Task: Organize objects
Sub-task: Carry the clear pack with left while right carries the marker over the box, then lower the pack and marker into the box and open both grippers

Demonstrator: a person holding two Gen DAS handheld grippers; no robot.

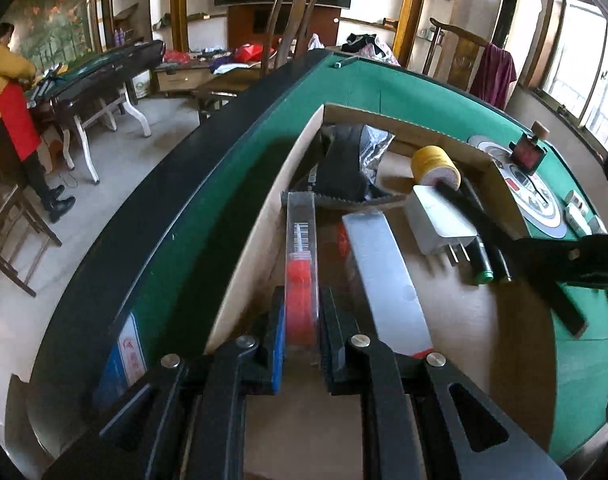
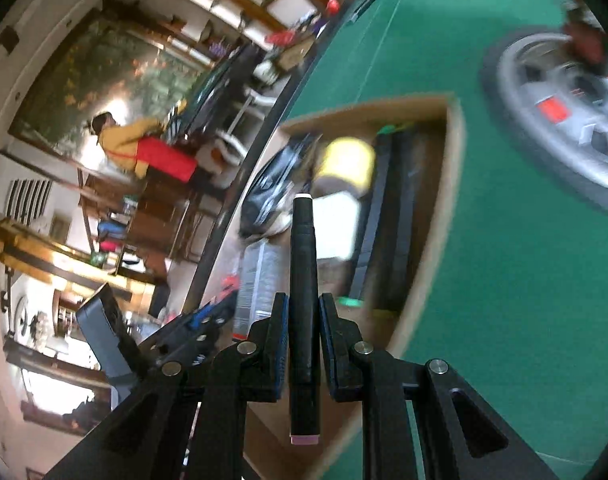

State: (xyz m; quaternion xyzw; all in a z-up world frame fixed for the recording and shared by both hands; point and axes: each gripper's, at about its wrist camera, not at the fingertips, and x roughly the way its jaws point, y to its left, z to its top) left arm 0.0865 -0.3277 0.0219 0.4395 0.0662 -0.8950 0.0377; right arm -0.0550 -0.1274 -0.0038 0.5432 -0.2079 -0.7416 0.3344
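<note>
1. The left gripper (image 1: 301,344) has its black fingers (image 1: 275,344) closed on a slim, clear plastic case (image 1: 301,248) with a red ribbed tool and a barcode label inside; the case juts forward over the near left corner of the cardboard box (image 1: 263,216).
2. The right gripper (image 2: 301,344) has its fingers (image 2: 277,340) pinched against a matte black marker pen (image 2: 304,280), a long cylinder with a pale pink end cap below and a white tip above. In the left wrist view the same pen (image 1: 476,216) slants in from the right above the box.
3. The box is shallow, plain brown corrugated card with low walls, and it rests on the green felt worktop (image 1: 231,168), which has a dark, glossy rounded edge.
4. Inside the box lie a flat grey metal blade (image 1: 388,272), a white block-shaped plug adapter (image 1: 436,220) with metal prongs, a spool of yellow thread (image 1: 434,162), a crinkled shiny foil packet (image 1: 374,148) and a dark cylinder with a green end (image 1: 482,268).
5. A round silver-grey control disc (image 1: 540,204) with red buttons sits in the felt beyond the box.
6. The right wrist view is tilted and blurred by motion, so the box contents there show only as smears.
7. Across the room a person (image 1: 11,100) in a yellow jacket and red apron stands at another worktop.
</note>
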